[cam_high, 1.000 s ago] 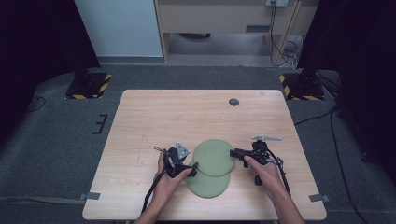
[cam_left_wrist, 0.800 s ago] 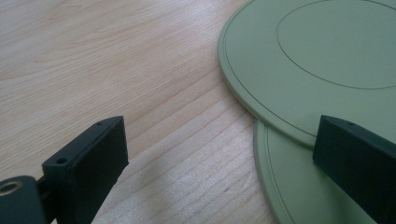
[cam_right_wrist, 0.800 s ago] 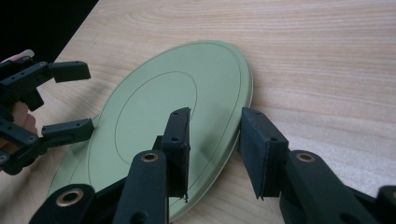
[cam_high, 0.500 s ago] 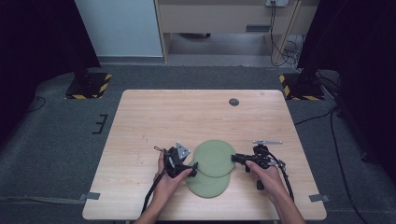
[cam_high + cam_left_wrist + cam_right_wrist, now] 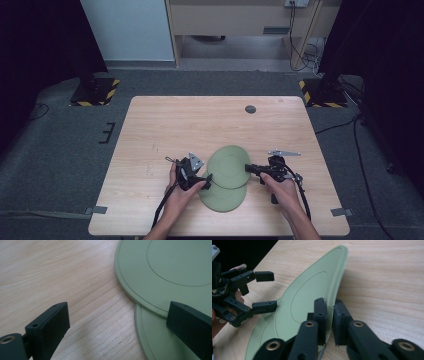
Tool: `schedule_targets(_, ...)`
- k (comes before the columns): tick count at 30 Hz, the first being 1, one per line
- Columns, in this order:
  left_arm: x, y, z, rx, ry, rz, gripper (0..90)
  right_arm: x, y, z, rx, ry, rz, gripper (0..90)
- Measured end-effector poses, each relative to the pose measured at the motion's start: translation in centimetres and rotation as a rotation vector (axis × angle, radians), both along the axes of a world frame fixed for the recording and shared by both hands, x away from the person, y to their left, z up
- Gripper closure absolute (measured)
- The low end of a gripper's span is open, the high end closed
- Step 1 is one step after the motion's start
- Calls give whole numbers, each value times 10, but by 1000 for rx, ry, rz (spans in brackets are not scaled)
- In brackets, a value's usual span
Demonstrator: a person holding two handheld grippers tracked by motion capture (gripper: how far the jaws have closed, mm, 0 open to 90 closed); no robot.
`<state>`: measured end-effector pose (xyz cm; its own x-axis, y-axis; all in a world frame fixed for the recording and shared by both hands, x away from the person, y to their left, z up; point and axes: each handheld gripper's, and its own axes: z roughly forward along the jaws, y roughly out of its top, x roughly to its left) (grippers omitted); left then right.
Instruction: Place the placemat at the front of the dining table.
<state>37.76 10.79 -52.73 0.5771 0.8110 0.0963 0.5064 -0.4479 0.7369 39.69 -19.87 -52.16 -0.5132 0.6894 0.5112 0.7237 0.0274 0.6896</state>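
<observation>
Two flat green plates overlap near the table's front edge, the upper plate (image 5: 229,166) resting partly on the lower plate (image 5: 223,197). My right gripper (image 5: 248,168) comes in from the right. Its jaws have just been closing and now pinch the upper plate's (image 5: 307,295) right rim, so the right gripper (image 5: 329,303) is shut on it and that side is tipped up. My left gripper (image 5: 205,177) stands open at the plates' left edge. In the left gripper view, the left gripper (image 5: 120,322) has one jaw over bare wood and the other over the lower plate (image 5: 155,340), beside the upper plate (image 5: 175,270).
A small dark round disc (image 5: 250,109) lies near the table's far edge. Bare wood of the table (image 5: 165,125) stretches behind and to the left of the plates. Grey floor surrounds the table, with yellow-black stand bases (image 5: 95,91) at the back corners.
The right gripper's jaws have closed onto the upper plate's right rim after edging left toward it. The left gripper has stayed still and open.
</observation>
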Motion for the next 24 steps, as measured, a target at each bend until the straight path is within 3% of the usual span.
schedule_targets(4, -1, 1, 0, -8, 4, -4, 39, -2, 2, 7, -39, -45, -23, 856)
schedule_targets(5, -1, 2, 0, -10, 4, -1, 38, -2, 4, 11, -66, -66, -27, 856)
schedule_targets(9, -1, 6, 1, -24, 2, 11, 38, 1, 10, 29, -93, -130, -33, 858)
schedule_targets(24, -2, 10, 6, -45, -11, 20, 40, 34, 47, 91, -153, -239, -47, 861)
